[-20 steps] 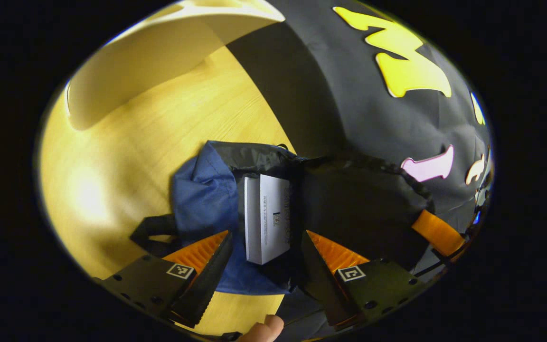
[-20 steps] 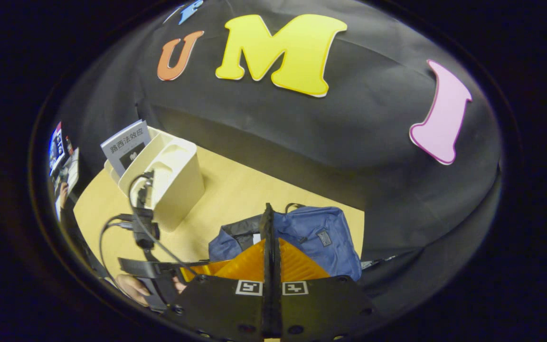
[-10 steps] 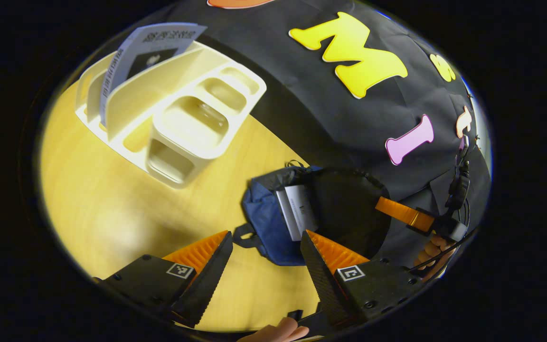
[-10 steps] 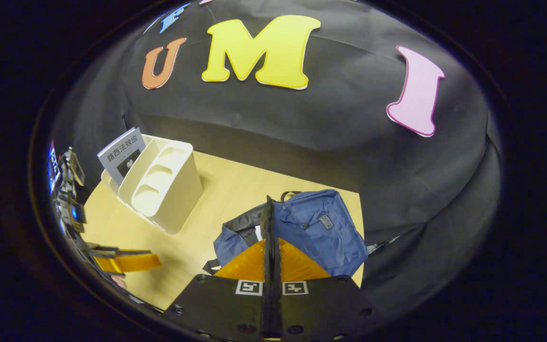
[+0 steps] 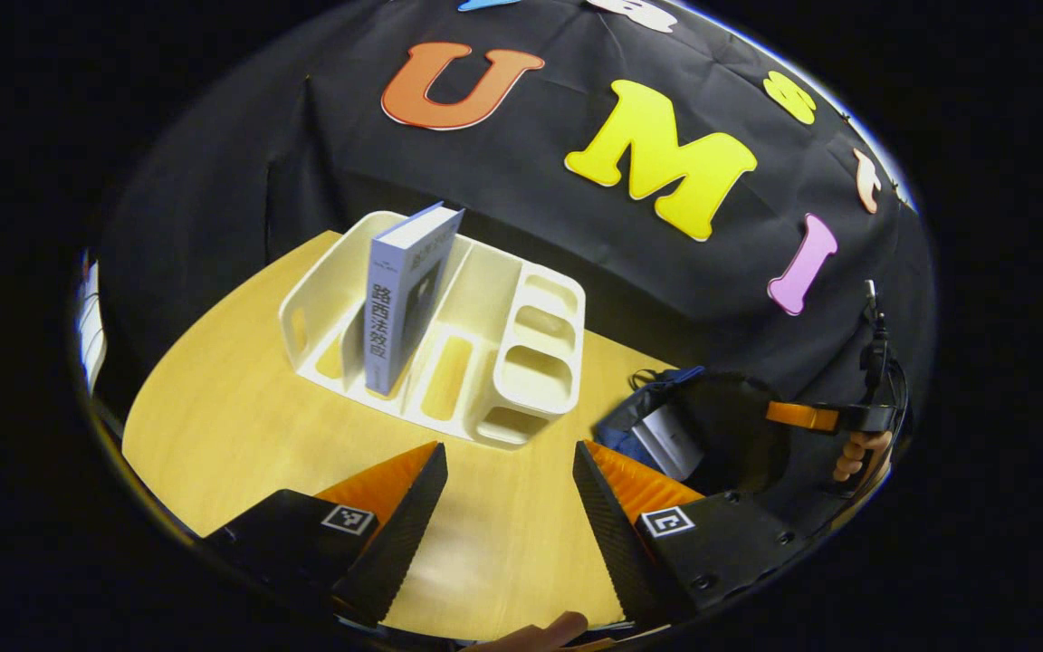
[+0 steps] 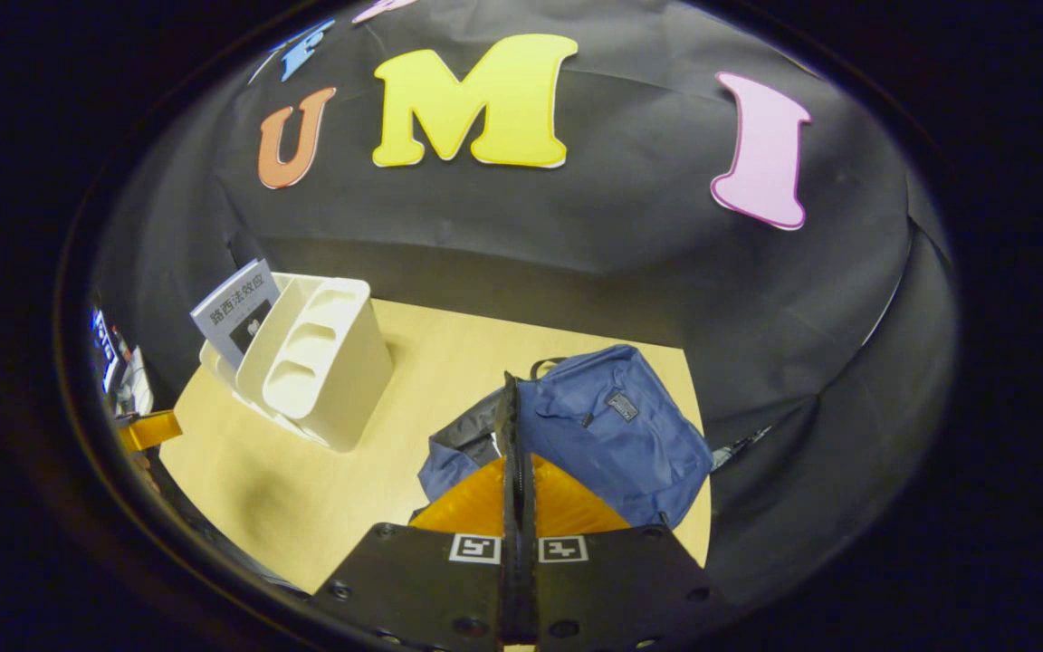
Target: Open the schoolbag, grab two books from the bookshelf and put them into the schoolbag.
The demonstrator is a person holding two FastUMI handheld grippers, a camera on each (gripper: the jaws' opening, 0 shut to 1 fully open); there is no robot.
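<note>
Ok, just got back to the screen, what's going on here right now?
One book already sits inside the open blue schoolbag on the table. The left gripper is open and empty, pointed toward the cream bookshelf, where a second book stands upright in a slot. The right gripper is shut, its fingers meeting over the edge of the bag's opening; whether it pinches the fabric is unclear. So one book is packed and one is left to fetch.

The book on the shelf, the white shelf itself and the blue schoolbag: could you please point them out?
book [image 5: 399, 303], left gripper view, on its spine.
shelf [image 5: 535, 358], left gripper view, on its front compartments' rim.
schoolbag [image 6: 607, 435], right gripper view, on its blue front panel.
</note>
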